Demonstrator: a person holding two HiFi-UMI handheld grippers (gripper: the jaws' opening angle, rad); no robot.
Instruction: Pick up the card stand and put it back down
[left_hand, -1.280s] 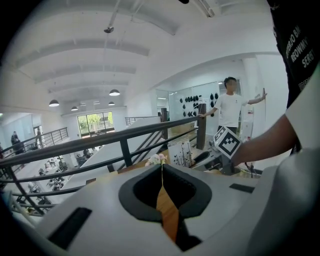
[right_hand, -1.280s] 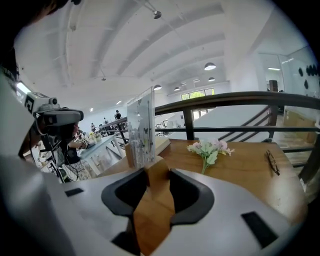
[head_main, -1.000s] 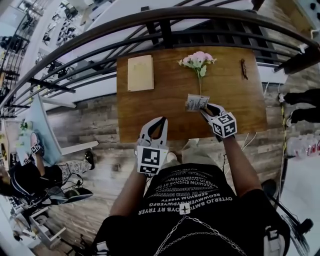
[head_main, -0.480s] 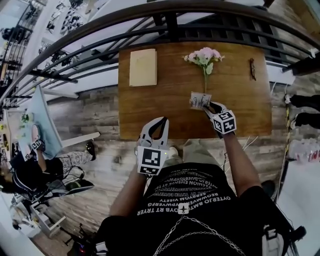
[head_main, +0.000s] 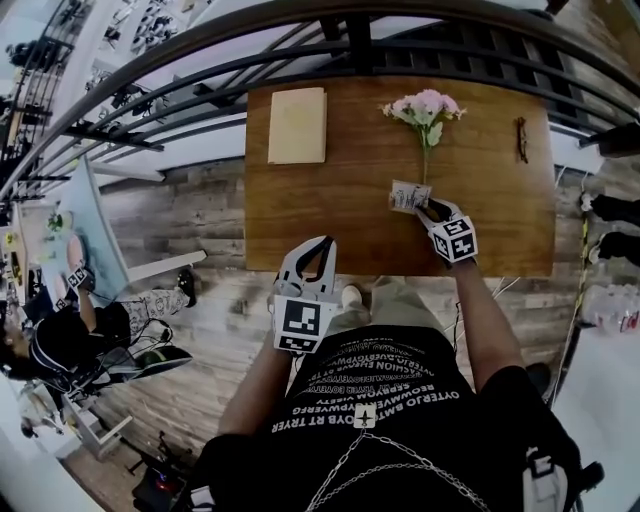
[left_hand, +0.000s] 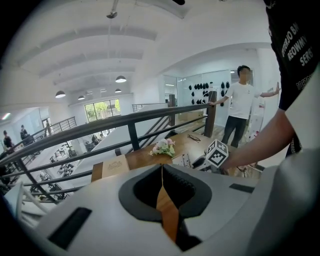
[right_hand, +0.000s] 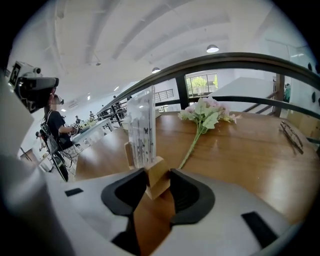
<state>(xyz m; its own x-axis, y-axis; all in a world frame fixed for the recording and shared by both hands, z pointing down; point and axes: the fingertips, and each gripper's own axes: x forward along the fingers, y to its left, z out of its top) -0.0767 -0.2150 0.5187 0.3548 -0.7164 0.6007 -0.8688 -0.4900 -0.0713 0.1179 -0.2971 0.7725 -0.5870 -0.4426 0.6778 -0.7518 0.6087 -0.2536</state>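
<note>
The card stand (head_main: 410, 196) is a clear upright card holder on a small wooden base (right_hand: 158, 176). It stands just below the flower stem on the brown table (head_main: 340, 210). My right gripper (head_main: 426, 209) reaches it from the near right, and its pads press both sides of the wooden base, so it is shut on the stand. I cannot tell whether the base touches the tabletop. My left gripper (head_main: 325, 243) hangs off the table's near edge over the floor, jaws closed together with nothing in them. In the left gripper view the stand (left_hand: 187, 160) is small and far off.
A pink flower sprig (head_main: 428, 105) lies beyond the stand, its stem pointing at it. A beige booklet (head_main: 297, 125) lies at the far left of the table and a pair of glasses (head_main: 521, 138) at the far right. A dark railing (head_main: 350, 25) borders the far edge. A person (left_hand: 239, 107) stands at the railing.
The head view has shifted. My right gripper and the stand have stayed together and edged slightly left relative to the flower stem. The left gripper has not moved.
</note>
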